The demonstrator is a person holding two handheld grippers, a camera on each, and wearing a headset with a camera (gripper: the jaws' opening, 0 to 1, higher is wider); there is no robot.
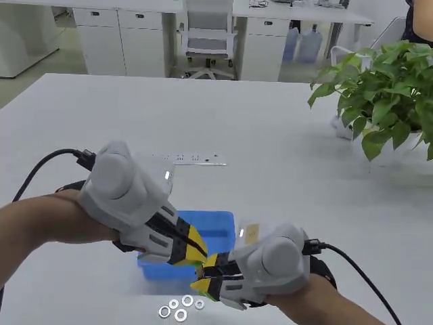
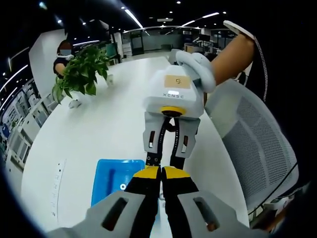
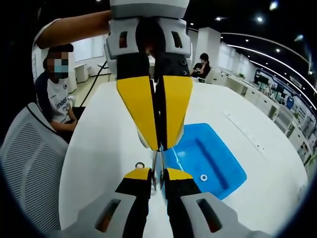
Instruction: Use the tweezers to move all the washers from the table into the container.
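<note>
We are working at the near edge of the white worktop (image 1: 270, 135), where the blue container (image 1: 216, 227) is sitting just back from that edge. The left claw (image 2: 161, 171) and the right claw (image 3: 157, 173) are meeting nose to nose above the container's near side, each closed down to a sliver. Between them the tweezers (image 3: 157, 163) are showing as a thin metal strip running from the left claw's tips into the right claw's gap. Both seem to be pinching it, and we are not able to tell which is carrying the load.

We are judging the tweezers springy, slim and slick. They are best held at mid-length across both blades, so that squeezing closes the points.

A small cluster of washers (image 1: 180, 308) is lying flat between the container and the near edge, and a single washer (image 3: 203, 177) is already resting in the container. They are looking thin, hard, light and smooth, so likely to skate. We are favouring one point through the hole and one on the outer rim.
</note>
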